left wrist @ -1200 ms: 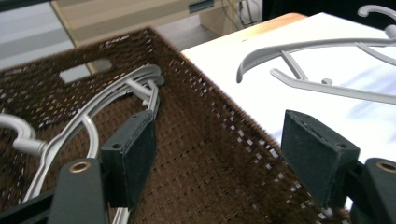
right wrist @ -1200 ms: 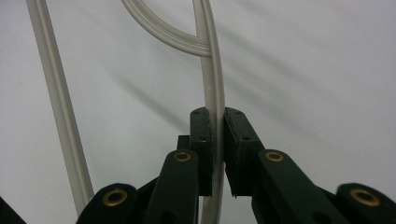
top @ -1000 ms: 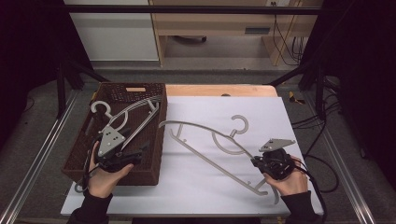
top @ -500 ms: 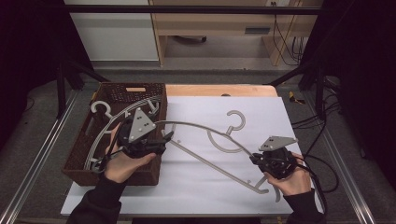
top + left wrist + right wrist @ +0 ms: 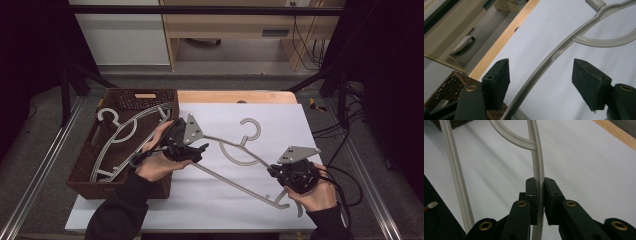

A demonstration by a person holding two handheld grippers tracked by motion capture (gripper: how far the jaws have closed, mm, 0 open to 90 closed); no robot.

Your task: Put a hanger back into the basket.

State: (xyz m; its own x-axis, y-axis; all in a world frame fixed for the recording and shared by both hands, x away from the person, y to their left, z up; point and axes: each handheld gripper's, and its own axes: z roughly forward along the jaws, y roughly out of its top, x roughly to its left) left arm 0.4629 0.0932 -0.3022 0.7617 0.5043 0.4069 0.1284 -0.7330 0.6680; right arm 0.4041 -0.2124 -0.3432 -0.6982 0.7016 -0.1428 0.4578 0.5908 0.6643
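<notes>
A grey plastic hanger [image 5: 235,182] lies across the white table top, its hook [image 5: 248,131] pointing to the far side. My right gripper [image 5: 274,172] is shut on the right end of its curved upper arm; the right gripper view shows the pads [image 5: 532,192] pressed on that arm [image 5: 535,150]. My left gripper [image 5: 200,150] is at the hanger's left end. In the left gripper view its jaws [image 5: 541,75] stand apart on either side of the arm [image 5: 554,53], which passes between the pads without touching them. These jaws have just been closing.
A brown wicker basket [image 5: 85,170] stands at the table's left and holds more grey hangers [image 5: 125,135]. A wooden strip [image 5: 235,96] runs along the table's far edge. Cables trail off to the right of my right hand.
My left gripper has moved from over the basket to the right and now straddles the hanger's left arm. My right gripper keeps its grip and has lifted its end slightly.
</notes>
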